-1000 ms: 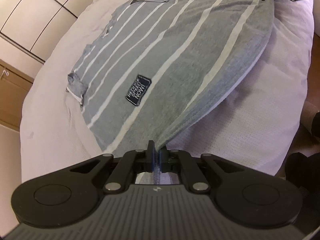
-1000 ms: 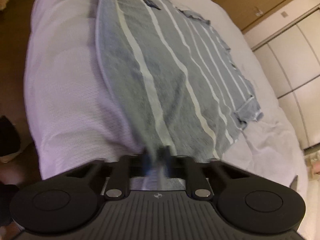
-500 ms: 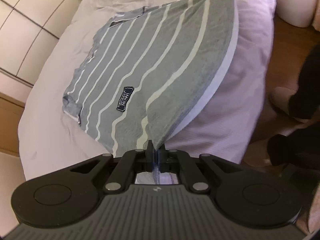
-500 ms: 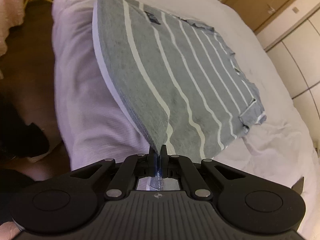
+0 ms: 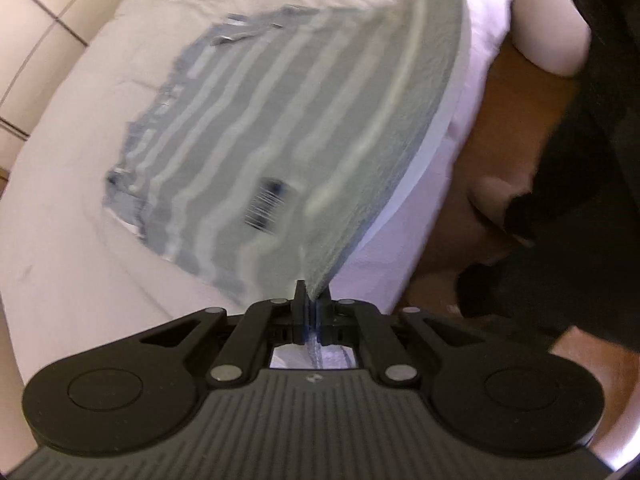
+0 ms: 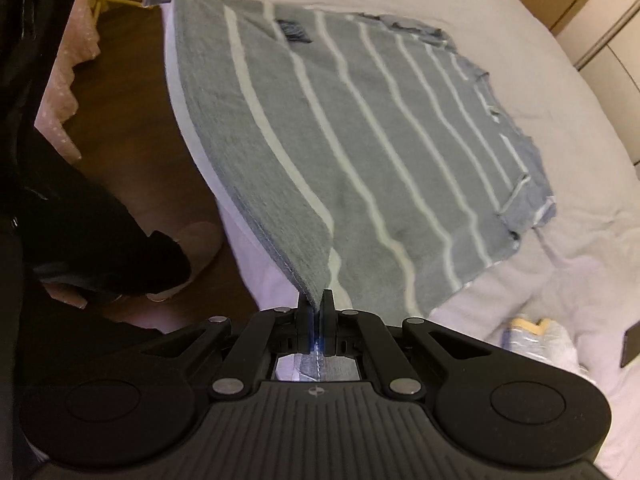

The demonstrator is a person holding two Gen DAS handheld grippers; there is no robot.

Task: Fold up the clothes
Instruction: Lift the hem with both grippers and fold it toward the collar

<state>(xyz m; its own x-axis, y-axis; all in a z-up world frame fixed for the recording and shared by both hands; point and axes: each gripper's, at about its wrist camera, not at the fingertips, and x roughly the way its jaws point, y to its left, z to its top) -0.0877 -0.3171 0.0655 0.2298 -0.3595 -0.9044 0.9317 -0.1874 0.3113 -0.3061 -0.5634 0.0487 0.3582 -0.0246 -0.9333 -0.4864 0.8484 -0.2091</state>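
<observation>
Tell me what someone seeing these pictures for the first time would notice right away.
A grey shirt with white stripes fills both views, its near edge lifted off the white bed while the sleeve end lies flat. Each corner of that raised edge is pinched in shut tongs: the right tongs low in the right wrist view, the left tongs low in the left. A dark label marks the shirt.

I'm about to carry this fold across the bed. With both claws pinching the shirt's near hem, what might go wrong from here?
1. Each claw, left and right, grips only a thin corner of the shirt; a tug may slip it free.
2. The far sleeves still lie on the bed, so the shirt may drag and bunch.
3. The hem sags between the claws; the fold may land crooked.
</observation>
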